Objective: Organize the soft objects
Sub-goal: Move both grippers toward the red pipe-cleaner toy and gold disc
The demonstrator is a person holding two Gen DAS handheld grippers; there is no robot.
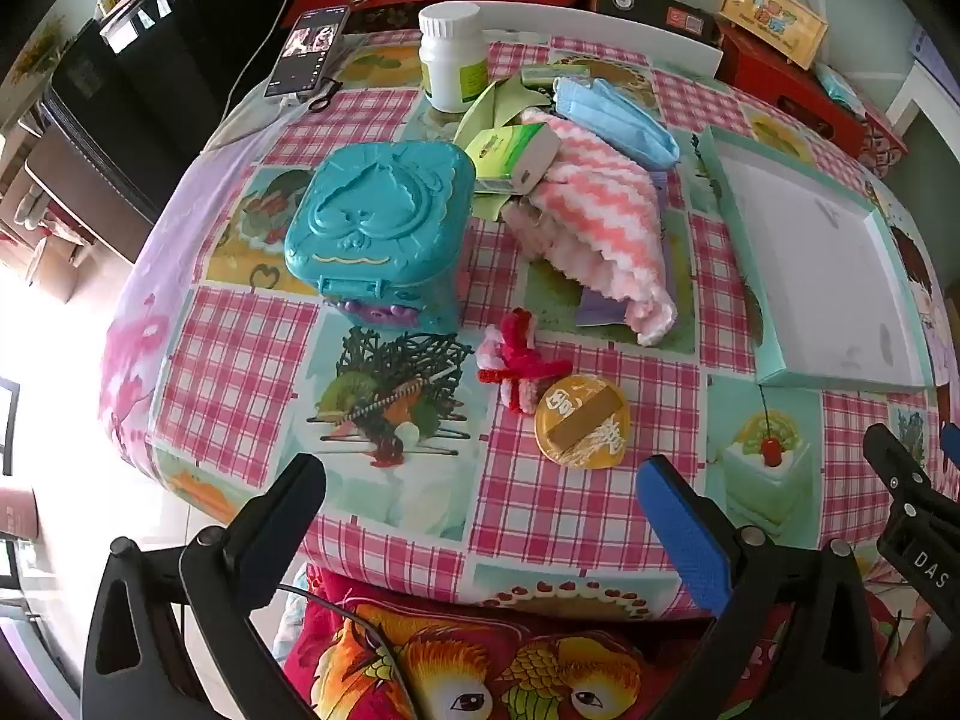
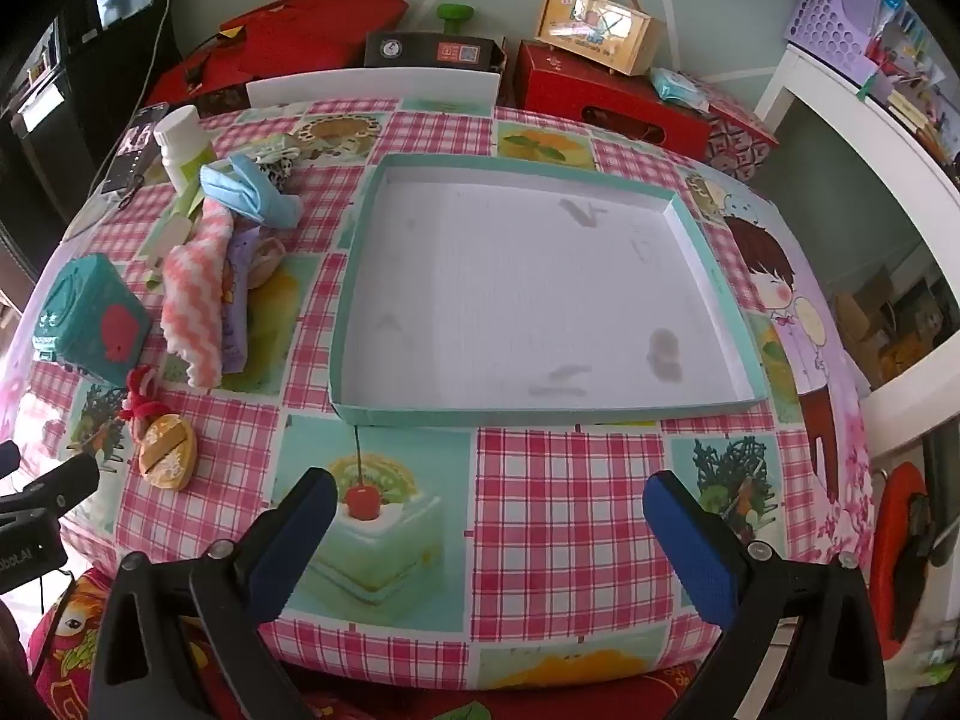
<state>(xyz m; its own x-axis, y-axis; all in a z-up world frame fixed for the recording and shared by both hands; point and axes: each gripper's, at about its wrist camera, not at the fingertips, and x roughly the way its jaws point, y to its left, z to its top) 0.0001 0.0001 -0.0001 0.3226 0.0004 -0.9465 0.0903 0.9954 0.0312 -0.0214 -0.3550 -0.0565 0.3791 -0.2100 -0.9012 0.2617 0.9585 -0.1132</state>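
1. Left gripper (image 1: 480, 480): jaws spread wide, nothing between them. It hangs above the near edge of the table (image 1: 540, 504), pointing steeply down.
2. Right gripper (image 2: 489, 498): jaws spread wide, empty. It hangs above the near edge, in front of the tray (image 2: 714, 294).
3. Tray: shallow, white inside, nothing in it. It lies on the right half of the table, reaching almost to the far edge.
4. Soft things: the towel (image 1: 600, 210), the mask (image 1: 618, 114) and the yarn toy (image 1: 516, 360) lie left of the tray. No soft thing is sorted yet, judging from the bare tray.
5. Towel: pink and white, draped over a purple packet (image 2: 237, 300). Its long axis runs from the far pile toward the near edge, with its loose end pointing at the near edge.
6. Mask: blue, lying on the far end of the towel, long axis across the table.
7. Yarn toy: red and white, between the teal box (image 1: 378, 228) and the yellow disc (image 1: 582, 420), touching the disc.
8. Likely step: reach for the first soft thing. The yarn toy is nearest the left gripper.
9. Approach from above; straddle the toy across its narrow part; keep clear of the disc.
10. Close gently; yarn compresses, so pinch until it holds.
11. For the towel, pinch the loose near end; expect the carton (image 1: 516, 156) on it to slide.
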